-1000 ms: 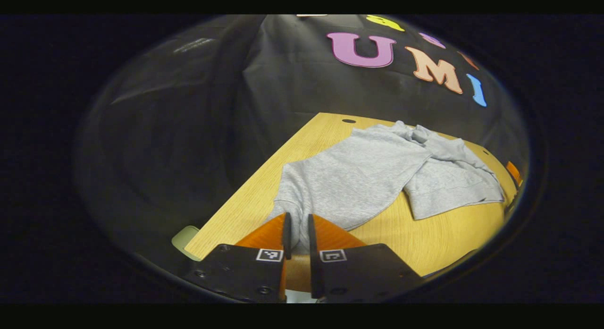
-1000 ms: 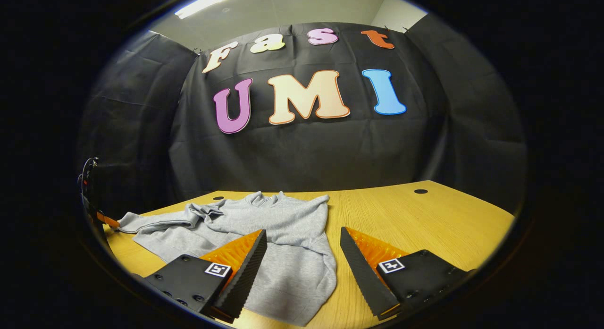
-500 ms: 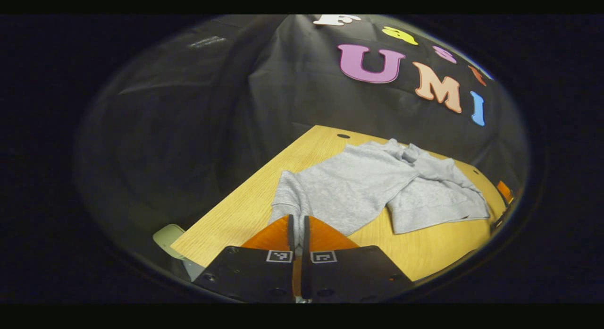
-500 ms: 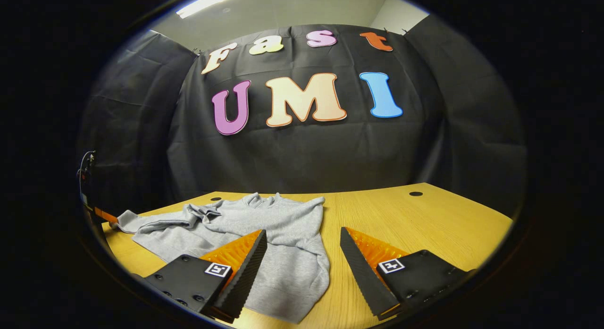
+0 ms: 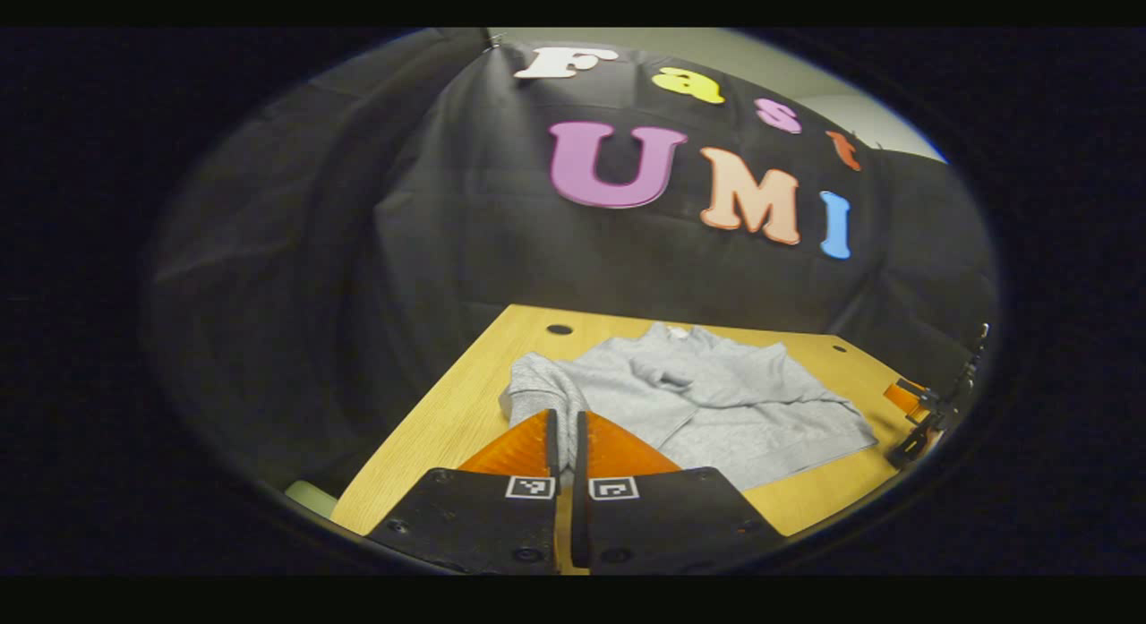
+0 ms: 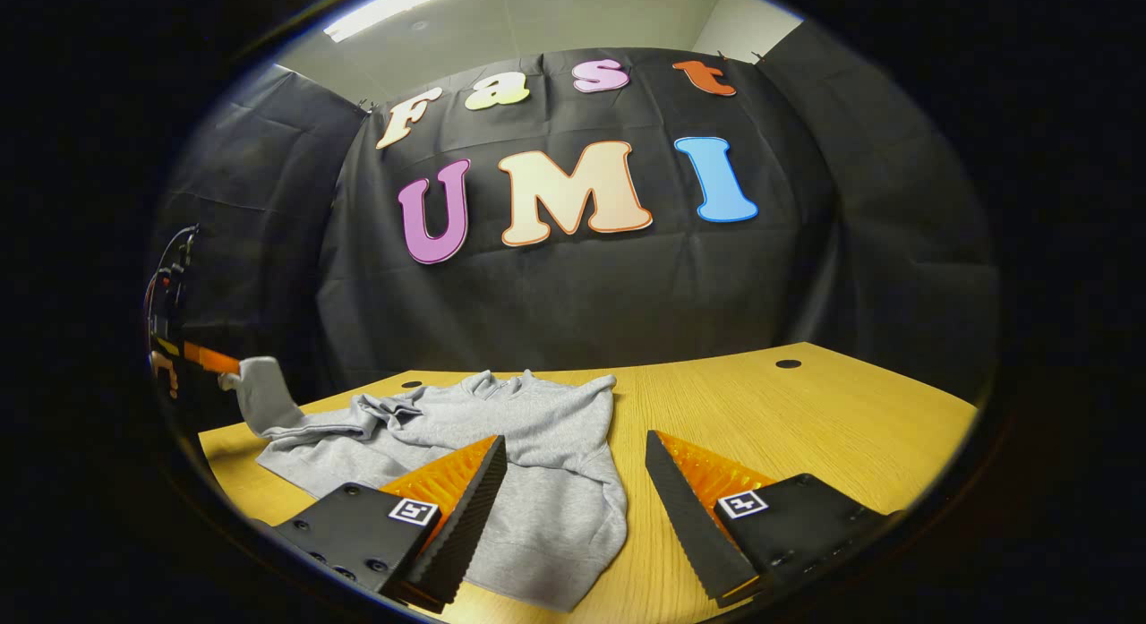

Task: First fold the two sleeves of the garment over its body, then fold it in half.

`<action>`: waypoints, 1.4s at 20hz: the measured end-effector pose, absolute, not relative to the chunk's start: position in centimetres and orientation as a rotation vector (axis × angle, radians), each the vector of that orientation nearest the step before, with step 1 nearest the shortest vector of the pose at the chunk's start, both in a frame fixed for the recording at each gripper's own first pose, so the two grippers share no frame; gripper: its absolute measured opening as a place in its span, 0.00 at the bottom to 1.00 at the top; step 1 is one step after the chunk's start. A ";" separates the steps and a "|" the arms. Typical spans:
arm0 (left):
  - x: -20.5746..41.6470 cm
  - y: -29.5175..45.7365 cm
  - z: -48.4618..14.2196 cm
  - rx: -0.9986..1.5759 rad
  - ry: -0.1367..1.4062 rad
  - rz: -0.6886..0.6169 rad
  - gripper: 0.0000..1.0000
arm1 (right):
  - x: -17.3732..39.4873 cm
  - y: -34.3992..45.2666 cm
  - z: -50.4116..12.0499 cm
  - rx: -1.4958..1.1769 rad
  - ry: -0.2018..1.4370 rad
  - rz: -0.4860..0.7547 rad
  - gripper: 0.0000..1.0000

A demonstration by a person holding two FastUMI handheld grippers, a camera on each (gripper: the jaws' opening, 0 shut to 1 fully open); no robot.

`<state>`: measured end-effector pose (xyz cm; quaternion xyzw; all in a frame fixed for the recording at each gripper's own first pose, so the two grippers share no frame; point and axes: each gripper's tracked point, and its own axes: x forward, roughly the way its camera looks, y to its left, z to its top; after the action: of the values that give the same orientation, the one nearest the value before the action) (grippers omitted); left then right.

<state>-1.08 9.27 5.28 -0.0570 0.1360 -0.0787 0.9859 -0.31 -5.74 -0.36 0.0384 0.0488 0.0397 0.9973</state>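
Garment: a grey sweatshirt (image 6: 537, 463) lies on the wooden worktop (image 6: 806, 409), collar toward the booth wall and hem toward the near edge, so each sleeve can swing in over the body.
Left sleeve: its cuff (image 5: 546, 400) is pinched and raised off the worktop; in the right gripper view the cuff end (image 6: 260, 396) stands up above the wood at the far left.
Left gripper (image 5: 564, 427): fingers nearly together with the cuff cloth between them, a narrow slit left; it holds the end because the rest of the sleeve trails and follows from there.
Right sleeve: appears already folded down along the body's right side (image 6: 600, 481), though the bunched cloth makes this hard to confirm.
Right gripper (image 6: 573, 490): spread wide, holding nothing, poised low over the hem, likely waiting for the halving fold.
Step in hand: carrying the left sleeve across the chest.
Risk: wrinkles near the shoulder (image 6: 385, 409) may bunch under the fold.
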 end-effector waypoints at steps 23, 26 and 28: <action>16.5 -34.0 1.6 -0.022 0.361 -0.743 0.00 | -1.6 -9.4 -0.5 0.066 0.128 -0.005 0.97; 17.4 -35.1 -0.9 -0.014 0.402 -0.727 0.02 | -1.6 -9.6 -0.9 0.070 0.146 -0.006 0.97; 17.6 -35.3 -2.0 -0.004 0.426 -0.726 0.04 | -1.6 -9.6 -1.0 0.074 0.154 -0.004 0.97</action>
<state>17.58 -35.29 -2.00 -0.0019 0.2070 -0.3522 0.9127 -1.60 -9.57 -1.01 0.0371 0.0768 -0.0019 0.9964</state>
